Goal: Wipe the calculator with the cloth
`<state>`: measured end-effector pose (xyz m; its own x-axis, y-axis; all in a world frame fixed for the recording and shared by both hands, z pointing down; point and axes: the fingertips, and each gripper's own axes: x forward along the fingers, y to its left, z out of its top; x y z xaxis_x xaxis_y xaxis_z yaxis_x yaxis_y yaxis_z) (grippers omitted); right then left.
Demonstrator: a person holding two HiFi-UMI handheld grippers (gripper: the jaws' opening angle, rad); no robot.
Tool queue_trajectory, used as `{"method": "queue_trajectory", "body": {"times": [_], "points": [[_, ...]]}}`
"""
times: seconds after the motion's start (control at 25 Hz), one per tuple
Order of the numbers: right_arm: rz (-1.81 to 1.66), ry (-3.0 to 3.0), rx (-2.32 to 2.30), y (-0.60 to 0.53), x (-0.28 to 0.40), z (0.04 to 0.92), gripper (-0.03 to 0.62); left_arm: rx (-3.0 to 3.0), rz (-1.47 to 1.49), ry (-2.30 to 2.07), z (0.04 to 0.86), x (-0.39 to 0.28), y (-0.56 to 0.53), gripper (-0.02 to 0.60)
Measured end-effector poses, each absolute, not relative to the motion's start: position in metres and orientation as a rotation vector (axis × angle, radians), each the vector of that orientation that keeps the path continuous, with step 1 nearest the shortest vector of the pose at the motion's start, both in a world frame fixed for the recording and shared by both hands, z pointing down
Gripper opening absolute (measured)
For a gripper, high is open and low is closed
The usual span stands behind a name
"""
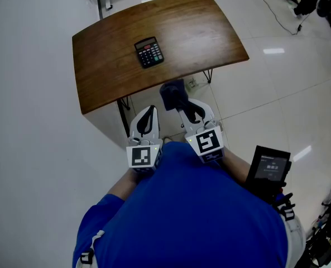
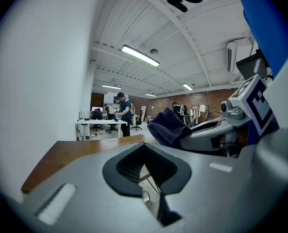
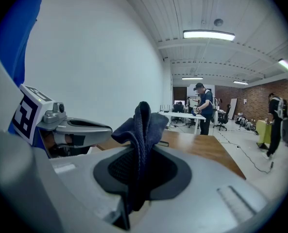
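Observation:
A black calculator [image 1: 149, 52] lies near the middle of the brown wooden table [image 1: 109, 77]. Both grippers are held close to my body, in front of the table's near edge and short of the calculator. My right gripper [image 1: 179, 106] is shut on a dark blue cloth [image 1: 172, 92], which bunches up out of the jaws [image 3: 143, 123]. My left gripper [image 1: 149, 111] is shut with nothing in it; in the left gripper view its jaws [image 2: 144, 145] meet over the table edge [image 2: 71, 152]. That view also shows the cloth [image 2: 167, 126] to the right.
A black device with a screen [image 1: 270, 169] hangs at my right hip. Dark table legs [image 1: 122, 116] stand under the near edge. Cables [image 1: 277, 15] run over the white floor at the far right. In the background people stand by a white desk [image 3: 185, 115].

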<state>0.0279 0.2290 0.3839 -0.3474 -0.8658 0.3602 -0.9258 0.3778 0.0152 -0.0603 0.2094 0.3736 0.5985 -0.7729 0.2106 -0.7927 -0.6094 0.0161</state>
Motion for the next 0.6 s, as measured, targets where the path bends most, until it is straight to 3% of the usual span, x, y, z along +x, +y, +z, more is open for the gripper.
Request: {"method": "queue_trajectory", "body": {"times": [0.6], "points": [[0.285, -2.334, 1.578, 0.2274, 0.0306, 0.3856, 0.063, 2.690, 0.284, -1.308, 0.3785, -0.0511, 0.2044, 0.006]]}}
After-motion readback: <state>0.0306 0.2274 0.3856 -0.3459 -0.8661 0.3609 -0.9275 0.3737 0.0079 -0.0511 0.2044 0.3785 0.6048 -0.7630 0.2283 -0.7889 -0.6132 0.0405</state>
